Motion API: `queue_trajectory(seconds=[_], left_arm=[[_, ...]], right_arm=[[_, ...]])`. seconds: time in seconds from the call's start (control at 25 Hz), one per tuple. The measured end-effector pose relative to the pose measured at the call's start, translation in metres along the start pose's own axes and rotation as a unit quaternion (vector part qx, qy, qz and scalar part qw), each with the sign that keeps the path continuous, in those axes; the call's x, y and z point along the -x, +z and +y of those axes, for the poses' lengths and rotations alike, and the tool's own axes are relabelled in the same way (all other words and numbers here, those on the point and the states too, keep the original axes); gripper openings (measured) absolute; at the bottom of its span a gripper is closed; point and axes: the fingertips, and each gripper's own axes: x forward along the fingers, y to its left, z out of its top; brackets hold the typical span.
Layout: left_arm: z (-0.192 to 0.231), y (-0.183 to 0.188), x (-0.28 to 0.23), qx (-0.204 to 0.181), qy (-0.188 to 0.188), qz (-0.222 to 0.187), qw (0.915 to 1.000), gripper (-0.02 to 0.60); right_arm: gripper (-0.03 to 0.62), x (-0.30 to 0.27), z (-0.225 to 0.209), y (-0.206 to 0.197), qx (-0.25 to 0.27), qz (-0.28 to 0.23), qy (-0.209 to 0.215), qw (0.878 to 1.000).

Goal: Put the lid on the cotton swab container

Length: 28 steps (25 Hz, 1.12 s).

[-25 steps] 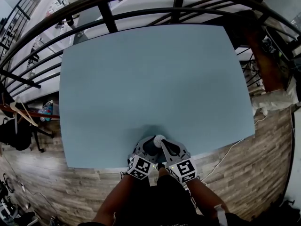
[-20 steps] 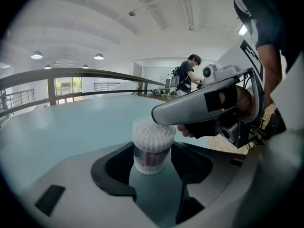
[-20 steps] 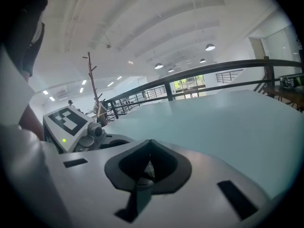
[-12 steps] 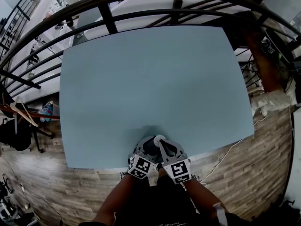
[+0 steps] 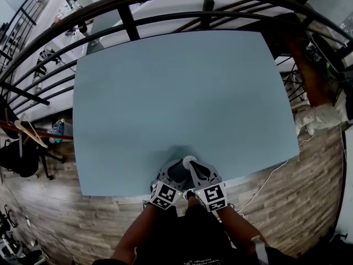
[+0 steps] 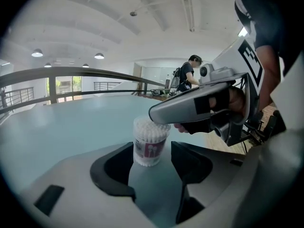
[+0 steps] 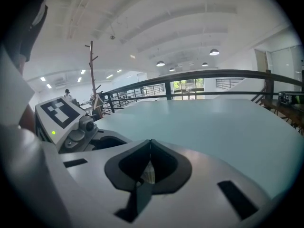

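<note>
**Head view.** You are working at the near edge of the table (image 5: pixel 182 93), about midway along it. The left gripper (image 5: pixel 172 169) and right gripper (image 5: pixel 190 164) are converging tip to tip. What they are working on is mostly hidden beneath them.

**Left gripper view.** The container (image 6: pixel 151 140) is standing upright on the table between your left jaws. They are spread wide and sitting just beside its walls rather than pressing on them, so this gripper is bracketing the container, not holding it. Swab heads are filling it to the rim, and no lid is on it. The right gripper is reaching in from the right, with its tip hovering at the container's top.

**Right gripper view.** These jaws are closed together, pinching a thin, pale, ribbed piece that is probably the lid (image 7: pixel 148 172), held by its edge.

**Risks.**
- With the container unclamped, a sideways push from the lid could tip it or slide it toward the near edge.
- An edge-held lid could come down tilted.
- The lid could catch on the swab heads at the rim.
</note>
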Motion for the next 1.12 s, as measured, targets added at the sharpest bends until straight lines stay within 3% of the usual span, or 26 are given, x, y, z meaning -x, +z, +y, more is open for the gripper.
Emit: queue_trajectory(seconds=[0.24, 0.4, 0.56, 0.72, 0.84, 1.12], left_arm=[[0.006, 0.006, 0.025, 0.002, 0.009, -0.012, 0.9999, 0.259], [0.02, 0.023, 0.048, 0.019, 0.034, -0.036, 0.9986, 0.251], [0.036, 0.047, 0.066, 0.015, 0.061, -0.064, 0.996, 0.198], [0.048, 0.069, 0.077, 0.008, 0.083, -0.083, 0.993, 0.074], [0.051, 0.086, 0.084, 0.006, 0.086, -0.099, 0.9913, 0.02], [0.049, 0.131, 0.1, 0.002, 0.072, -0.141, 0.9874, 0.011]], right_arm=[[0.02, 0.007, 0.0, 0.028, -0.006, -0.042, -0.001, 0.999], [0.02, 0.014, 0.007, 0.053, 0.016, -0.07, -0.003, 0.997], [0.018, 0.024, 0.012, 0.081, 0.023, -0.1, -0.008, 0.995], [0.018, 0.029, 0.014, 0.094, 0.026, -0.115, -0.014, 0.993], [0.018, 0.036, 0.022, 0.109, 0.037, -0.135, -0.01, 0.99], [0.018, 0.05, 0.03, 0.134, 0.052, -0.17, -0.016, 0.984]])
